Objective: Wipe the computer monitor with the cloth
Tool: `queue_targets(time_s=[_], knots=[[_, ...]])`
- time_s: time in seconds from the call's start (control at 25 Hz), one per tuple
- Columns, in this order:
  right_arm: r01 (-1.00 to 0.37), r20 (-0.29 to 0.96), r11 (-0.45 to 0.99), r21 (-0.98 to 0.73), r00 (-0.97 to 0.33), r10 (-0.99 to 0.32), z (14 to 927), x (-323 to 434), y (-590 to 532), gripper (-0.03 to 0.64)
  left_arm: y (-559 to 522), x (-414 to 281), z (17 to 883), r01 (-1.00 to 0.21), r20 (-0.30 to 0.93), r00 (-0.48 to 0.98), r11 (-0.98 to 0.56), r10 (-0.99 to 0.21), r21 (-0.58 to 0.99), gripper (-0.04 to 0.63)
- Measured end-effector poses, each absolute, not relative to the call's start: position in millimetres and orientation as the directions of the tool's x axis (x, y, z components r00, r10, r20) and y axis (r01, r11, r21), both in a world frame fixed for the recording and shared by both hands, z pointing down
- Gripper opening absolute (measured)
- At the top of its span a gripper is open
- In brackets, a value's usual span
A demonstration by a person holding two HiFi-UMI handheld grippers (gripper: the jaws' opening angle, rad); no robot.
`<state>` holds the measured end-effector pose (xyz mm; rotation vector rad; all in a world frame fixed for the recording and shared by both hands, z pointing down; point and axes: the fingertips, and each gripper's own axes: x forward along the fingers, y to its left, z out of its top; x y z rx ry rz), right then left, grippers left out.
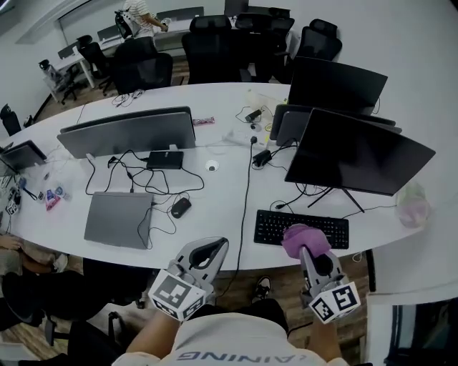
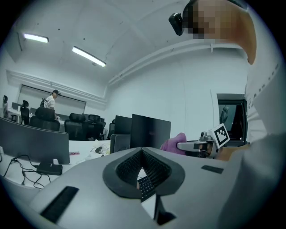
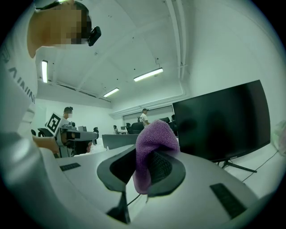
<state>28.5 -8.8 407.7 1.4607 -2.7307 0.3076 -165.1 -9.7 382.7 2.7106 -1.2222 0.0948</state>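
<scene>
The black computer monitor [image 1: 358, 154] stands at the right of the white desk [image 1: 215, 193], its screen dark. My right gripper [image 1: 306, 246] is shut on a purple cloth [image 1: 303, 239], held low over the desk's near edge, in front of the keyboard [image 1: 300, 229] and short of the screen. In the right gripper view the cloth [image 3: 154, 138] bulges out between the jaws, with the monitor [image 3: 223, 120] ahead to the right. My left gripper [image 1: 209, 250] hangs near the desk's front edge, shut and empty; its own view shows the jaw tips [image 2: 142, 151] meeting.
A shut grey laptop [image 1: 118, 218], a mouse [image 1: 180, 207] and loose cables lie at the left. A grey monitor back [image 1: 129, 132] and a second dark monitor [image 1: 336, 86] stand behind. Office chairs [image 1: 207, 50] ring the far side. A person stands at the far desks [image 1: 139, 18].
</scene>
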Motion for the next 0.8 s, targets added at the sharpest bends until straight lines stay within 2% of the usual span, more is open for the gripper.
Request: queue_targets(time_s=[0.48, 0.8], knots=[[-0.733, 0.127, 0.627, -0.264, -0.671, -0.730, 436, 104, -122, 0.063, -92, -85, 386, -0.836, 0.168, 0.547, -0.530, -0.820, 0.140, 0.005], [-0.737, 0.192, 0.591, -0.327, -0.665, -0.722, 461, 109, -153, 0.063, -121, -74, 400, -0.844, 0.196, 0.536, -0.512, -0.821, 0.163, 0.005]])
